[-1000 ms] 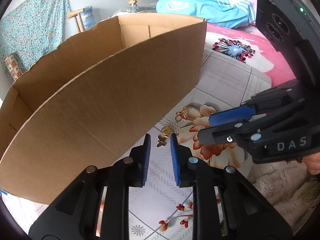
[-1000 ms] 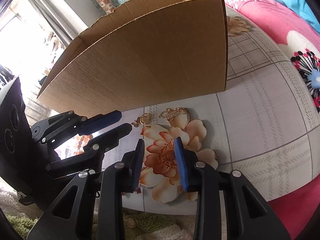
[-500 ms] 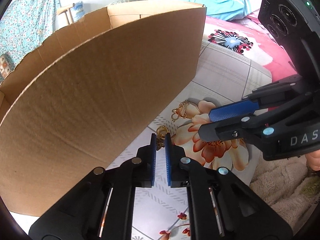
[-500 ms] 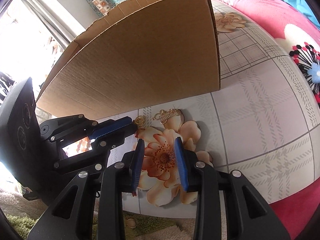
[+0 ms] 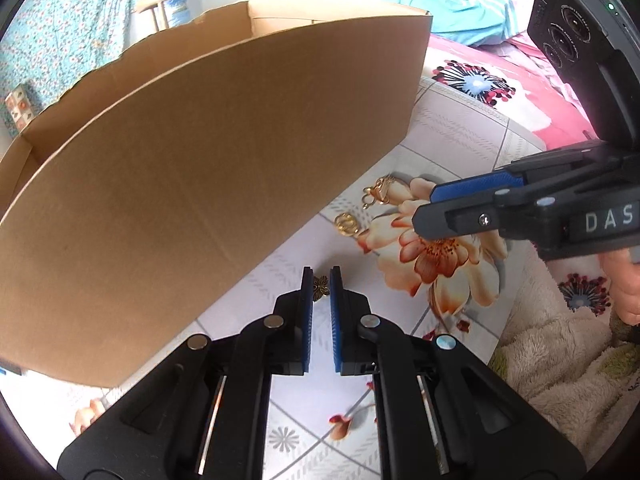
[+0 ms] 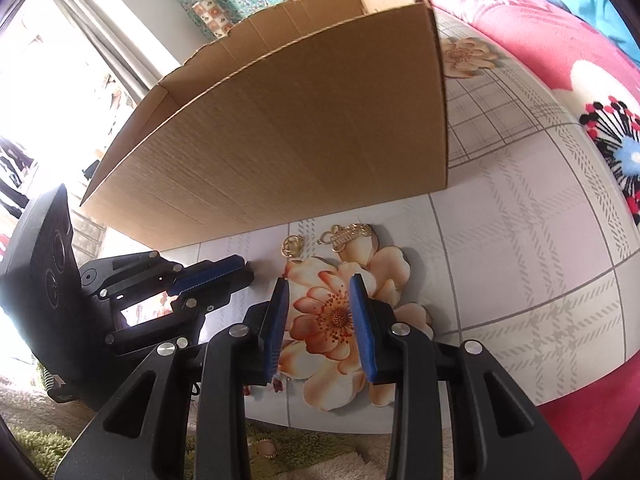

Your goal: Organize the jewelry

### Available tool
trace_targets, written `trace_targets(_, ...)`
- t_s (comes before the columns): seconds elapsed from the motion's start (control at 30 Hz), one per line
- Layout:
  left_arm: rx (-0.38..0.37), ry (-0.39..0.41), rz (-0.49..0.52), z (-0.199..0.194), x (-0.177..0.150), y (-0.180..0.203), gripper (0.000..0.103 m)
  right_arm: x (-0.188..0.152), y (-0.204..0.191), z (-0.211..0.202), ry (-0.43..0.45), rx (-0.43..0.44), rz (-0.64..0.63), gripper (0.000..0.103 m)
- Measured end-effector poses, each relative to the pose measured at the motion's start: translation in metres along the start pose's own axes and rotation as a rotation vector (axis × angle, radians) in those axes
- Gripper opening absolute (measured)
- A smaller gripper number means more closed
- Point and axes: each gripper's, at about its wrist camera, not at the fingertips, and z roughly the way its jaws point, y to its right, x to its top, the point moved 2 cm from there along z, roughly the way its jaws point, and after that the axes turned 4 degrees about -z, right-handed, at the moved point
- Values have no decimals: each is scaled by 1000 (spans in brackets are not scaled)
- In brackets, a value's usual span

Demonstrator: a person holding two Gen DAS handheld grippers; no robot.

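Left wrist view, read left to right: cardboard box [image 5: 208, 184] filling the left and centre, standing on the counter [image 5: 460, 132], inside hidden behind its tall near wall, so no telling what already lies in it. Just right of the box's near wall, left gripper [image 5: 321, 280] with jaws just drawn in and pinched on a small dark-gold flower charm [image 5: 320, 286] at the very tips; whether lifted clear of the counter or only nipped against it, impossible to say. Further right, still loose on the counter: a gold double-ring piece [image 5: 347, 224] and, beyond it, a gold chain clasp [image 5: 378, 194], near each other and close to the box wall. At the far right, right gripper [image 5: 424, 208] reaching in above the printed orange flower [image 5: 432, 256], and a hand [image 5: 624, 284] at the edge.

Right wrist view, same order: left gripper low at the left, box behind, both gold pieces ahead on the counter, right gripper with jaws part open over the printed flower, pads on nothing.

Judged overall: early to midway. One piece secured but not yet boxed; lift over the wall and drop to follow; two pieces untouched, probably next.
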Motion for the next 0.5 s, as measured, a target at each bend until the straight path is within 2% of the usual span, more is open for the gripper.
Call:
trace_targets(0.27,7,12,-49,-4,-9,-7,6,7,-16,8,16,-30,-81,31)
trace_targets(0.5,10,21,-45,-5,-10,-6,6,15,-31,20,30,-77,-153,24)
